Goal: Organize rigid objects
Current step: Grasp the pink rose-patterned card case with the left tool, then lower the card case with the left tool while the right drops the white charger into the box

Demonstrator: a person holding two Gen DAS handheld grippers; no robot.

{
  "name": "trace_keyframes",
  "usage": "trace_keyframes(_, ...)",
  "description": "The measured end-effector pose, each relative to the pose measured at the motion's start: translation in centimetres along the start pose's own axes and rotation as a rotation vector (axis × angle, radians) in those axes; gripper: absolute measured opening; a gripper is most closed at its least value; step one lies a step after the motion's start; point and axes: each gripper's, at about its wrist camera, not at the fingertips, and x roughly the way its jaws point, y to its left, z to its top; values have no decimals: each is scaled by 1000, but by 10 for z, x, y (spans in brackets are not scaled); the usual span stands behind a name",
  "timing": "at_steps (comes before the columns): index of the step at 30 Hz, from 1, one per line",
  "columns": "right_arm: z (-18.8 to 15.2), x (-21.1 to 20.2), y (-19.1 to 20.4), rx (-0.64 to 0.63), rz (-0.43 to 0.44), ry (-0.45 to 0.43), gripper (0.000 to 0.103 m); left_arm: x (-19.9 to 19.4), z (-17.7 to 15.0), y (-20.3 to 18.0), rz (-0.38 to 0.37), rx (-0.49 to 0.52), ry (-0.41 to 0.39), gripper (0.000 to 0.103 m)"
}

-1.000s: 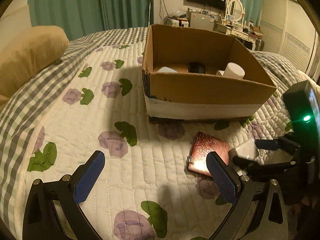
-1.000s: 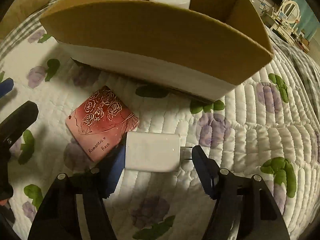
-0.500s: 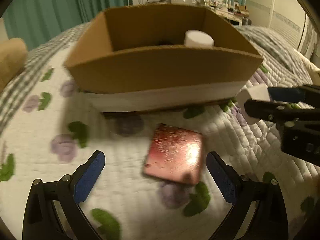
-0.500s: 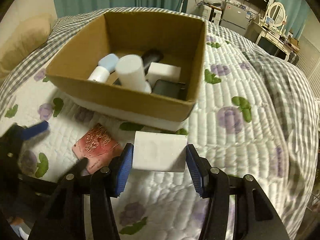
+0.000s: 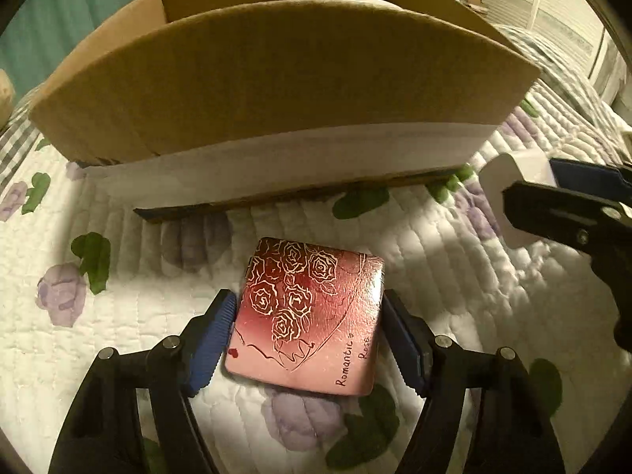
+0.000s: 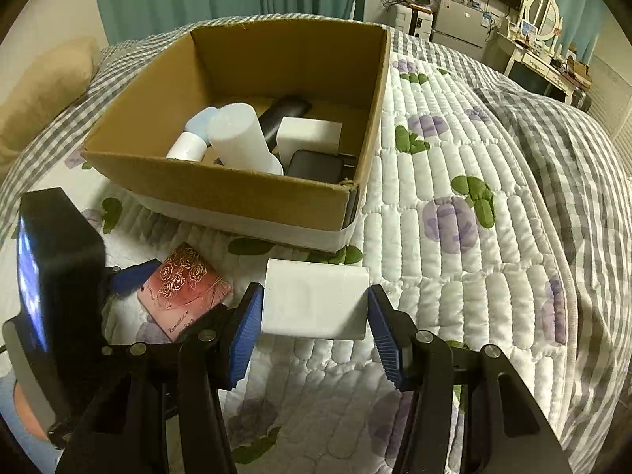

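A flat pink case with gold roses (image 5: 312, 312) lies on the quilt in front of a cardboard box (image 5: 276, 75). My left gripper (image 5: 308, 335) has closed on the case's two sides, its blue pads touching it. My right gripper (image 6: 314, 316) is shut on a white charger block (image 6: 314, 302) and holds it above the quilt, just before the box's (image 6: 245, 193) near right corner. The block also shows at the right of the left wrist view (image 5: 509, 181). The pink case also shows in the right wrist view (image 6: 183, 288).
The box holds a white cylinder (image 6: 241, 138), a small white bottle (image 6: 187, 146), a black device (image 6: 284, 114), a white block (image 6: 310, 134) and a black adapter (image 6: 316, 166). A tan pillow (image 6: 43, 91) lies at far left. A dresser (image 6: 541, 55) stands behind the bed.
My left gripper moved in over the pink case and closed on its sides. My right gripper lifted the white block off the quilt and holds it higher, facing the box.
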Motion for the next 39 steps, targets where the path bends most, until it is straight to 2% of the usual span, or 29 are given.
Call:
trace_keyframes(4, -2, -5, 2, -3, 0, -15, 53, -18, -3, 9, -40, -44, -19, 73)
trace_keyframes(12, 15, -49, 11, -42, -10, -117, 53, -85, 9, 27, -2, -58, -161, 73)
trace_keyframes(16, 38, -82, 15, -65, -17, -191, 53, -126, 33, 31, 0, -51, -254, 73)
trace_keyframes(22, 85, -119, 19, -89, -24, -289, 53, -149, 83, 37, 31, -42, -353, 73)
trace_keyframes(25, 110, -125, 22, -97, -29, -320, 53, -148, 107, 43, 35, -44, -372, 73)
trace_keyframes(30, 146, -114, 22, -95, -41, -333, 53, -128, 134, 51, 41, -47, -351, 73)
trace_keyframes(34, 166, -81, 17, -78, -41, -299, 53, -92, 150, 53, 40, -37, -308, 73)
trace_keyframes(39, 176, -23, 8, -64, -31, -213, 53, -45, 158, 54, 55, -24, -244, 73)
